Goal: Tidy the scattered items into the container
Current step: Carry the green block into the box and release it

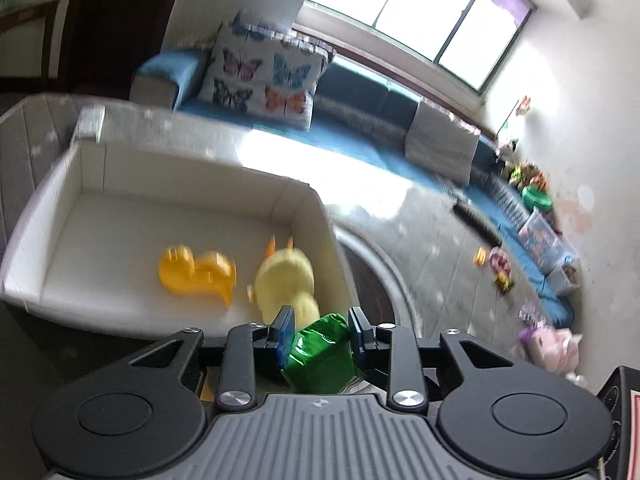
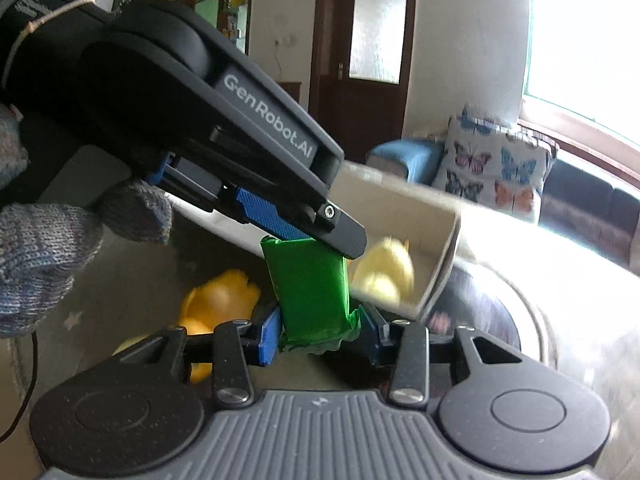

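Left gripper (image 1: 318, 330): fingers pinched onto green packet (image 1: 320, 356)
Right gripper (image 2: 318, 336): clamps the packet's other end
Box (image 1: 60, 184): holds orange duck (image 1: 196, 272), yellow plush (image 1: 286, 276)

Daylight floods in from the wide, overexposed multi-pane window (image 1: 416, 12), throwing white glare across the glossy floor below it; motion blur smears both views, and fisheye bending warps their edges.

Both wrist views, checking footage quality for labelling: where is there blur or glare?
Left wrist: the yellow toys in the box are motion-smeared, window glare washes the floor; the green packet stays sharp. Right wrist: the box and duck blur, window overexposed.
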